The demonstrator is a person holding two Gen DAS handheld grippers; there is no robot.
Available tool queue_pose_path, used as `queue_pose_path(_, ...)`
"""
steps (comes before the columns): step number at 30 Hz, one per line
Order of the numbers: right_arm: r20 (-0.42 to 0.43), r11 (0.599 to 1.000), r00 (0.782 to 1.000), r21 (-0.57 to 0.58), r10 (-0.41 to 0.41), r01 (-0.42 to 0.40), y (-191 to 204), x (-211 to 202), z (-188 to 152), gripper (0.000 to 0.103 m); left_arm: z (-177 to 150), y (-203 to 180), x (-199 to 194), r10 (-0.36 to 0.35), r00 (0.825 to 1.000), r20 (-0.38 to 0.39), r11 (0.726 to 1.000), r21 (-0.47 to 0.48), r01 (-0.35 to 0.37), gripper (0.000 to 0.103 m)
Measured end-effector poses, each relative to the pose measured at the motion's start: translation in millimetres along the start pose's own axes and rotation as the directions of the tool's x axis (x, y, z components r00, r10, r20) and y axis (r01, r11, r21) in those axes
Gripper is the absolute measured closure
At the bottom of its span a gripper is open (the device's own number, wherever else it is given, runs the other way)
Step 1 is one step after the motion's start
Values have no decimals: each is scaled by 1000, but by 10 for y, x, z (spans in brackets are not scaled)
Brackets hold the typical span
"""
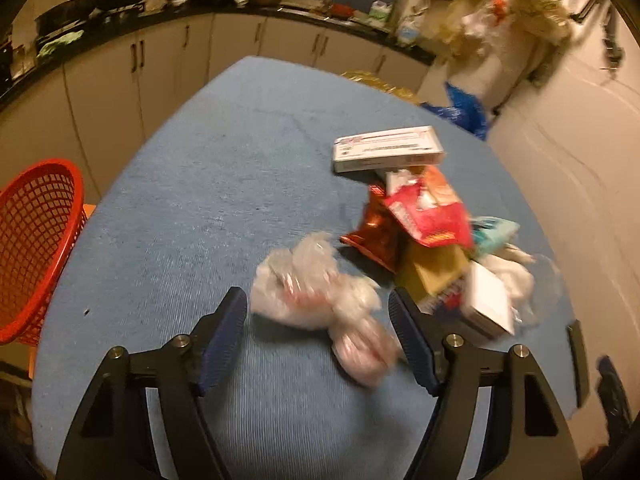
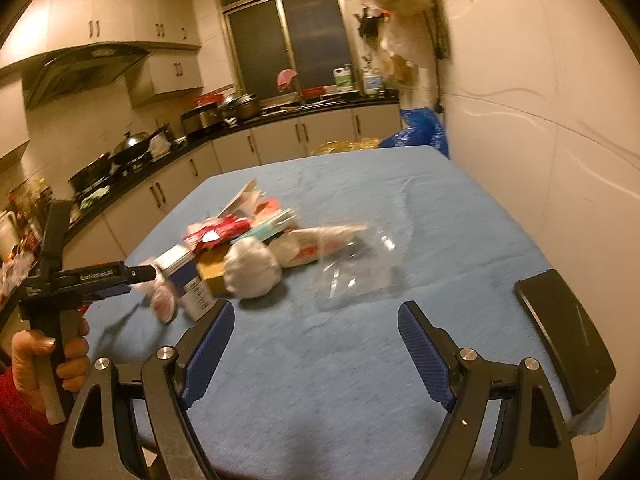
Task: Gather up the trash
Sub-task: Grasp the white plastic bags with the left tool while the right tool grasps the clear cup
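A crumpled clear plastic bag [image 1: 316, 296] lies on the blue-covered table [image 1: 192, 184] between the fingers of my left gripper [image 1: 316, 316]. The jaws are open and the pads stand just off the bag. Behind it is a trash pile: a white carton [image 1: 388, 148], red wrappers [image 1: 428, 216], a brown foil packet [image 1: 374, 236], a yellow box [image 1: 432, 270] and a small white box [image 1: 490, 306]. My right gripper [image 2: 316, 312] is open over bare cloth, just short of a clear plastic sheet [image 2: 356, 276] and a white paper ball [image 2: 250, 268]. The view is blurred.
A red mesh basket [image 1: 36, 248] stands off the table's left edge. A dark flat object [image 2: 568, 340] sits at the table's right edge by the wall. A hand [image 2: 52, 356] holds the left gripper's handle. Kitchen cabinets and a counter with pans run behind.
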State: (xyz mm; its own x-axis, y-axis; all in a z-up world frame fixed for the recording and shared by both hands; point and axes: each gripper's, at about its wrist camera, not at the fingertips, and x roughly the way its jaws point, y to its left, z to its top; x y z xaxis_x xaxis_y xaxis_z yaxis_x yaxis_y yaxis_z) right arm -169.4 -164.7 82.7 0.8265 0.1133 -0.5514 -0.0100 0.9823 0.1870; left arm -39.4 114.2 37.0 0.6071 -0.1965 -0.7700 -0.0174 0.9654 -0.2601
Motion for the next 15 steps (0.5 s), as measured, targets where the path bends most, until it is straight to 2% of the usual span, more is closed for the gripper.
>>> queue_pose_path(4, 0, 1000, 1000, 23, -12, 12, -124, 30, 67, 16, 30, -39, 197, 3, 999, -33, 1000, 3, -3, 36)
queue_pose_path(6, -10, 999, 1000, 30, -13, 13, -166, 76, 99, 16, 25, -54, 248, -10, 999, -32, 1000, 8, 10, 46)
queue_pose_path(11, -59, 999, 998, 32, 1, 1, -208, 351, 195, 15, -3, -107, 222, -21, 1000, 2, 999, 33, 21, 60)
queue_pose_path(13, -90, 999, 996, 39, 21, -18, -235, 499, 229, 15, -11, -92, 170, -19, 1000, 16, 999, 40, 19, 60)
queue_pose_path(15, -114, 999, 993, 23, 30, -27, -237, 651, 266, 10, -19, -59, 79, -27, 999, 39, 999, 46, 25, 60)
